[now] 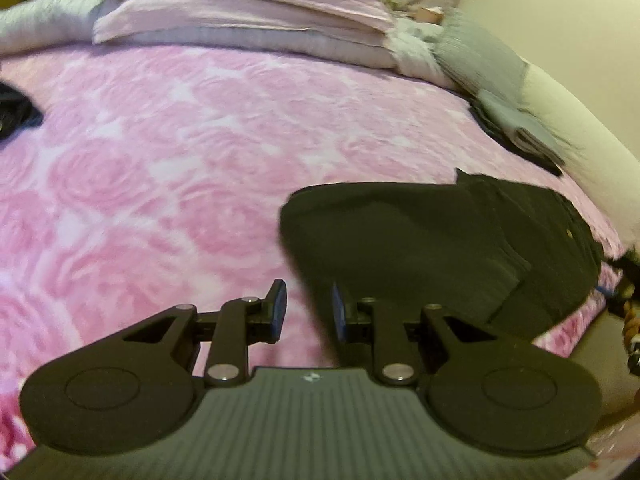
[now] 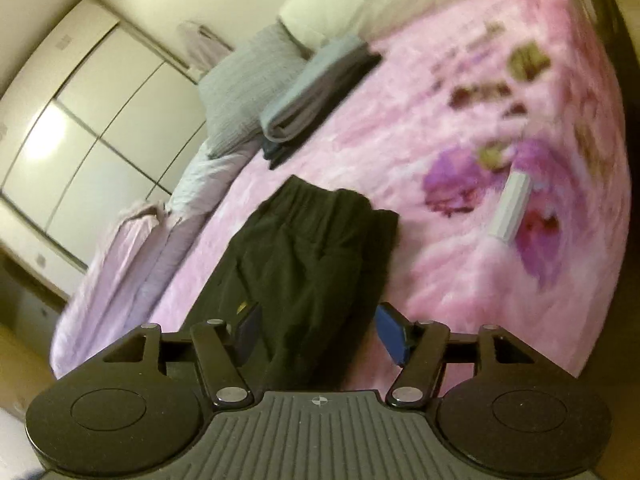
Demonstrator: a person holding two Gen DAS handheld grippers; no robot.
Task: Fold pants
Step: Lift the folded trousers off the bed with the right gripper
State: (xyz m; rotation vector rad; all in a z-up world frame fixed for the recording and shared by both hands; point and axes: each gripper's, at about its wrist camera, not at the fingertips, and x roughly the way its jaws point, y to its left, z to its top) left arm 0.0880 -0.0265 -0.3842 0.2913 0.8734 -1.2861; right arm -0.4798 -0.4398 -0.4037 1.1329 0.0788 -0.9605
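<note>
Black pants (image 1: 420, 248) lie folded into a compact bundle on the pink rose-patterned bedspread (image 1: 160, 184), at the right of the left wrist view. My left gripper (image 1: 309, 310) hovers at their near left edge, its blue pads a narrow gap apart with only bedspread showing between them. In the right wrist view the pants (image 2: 312, 248) stretch away from the camera, waistband at the far end. My right gripper (image 2: 320, 330) stands wide open over their near end, a pad on either side and neither pressing the cloth.
A stack of folded grey and dark clothes (image 2: 316, 88) sits near the bed's far edge beside a grey pillow (image 2: 244, 96). Pink pillows (image 1: 240, 12) line the headboard side. A white oblong object (image 2: 510, 208) lies on the bedspread. Another dark garment (image 1: 16, 108) shows at the left edge.
</note>
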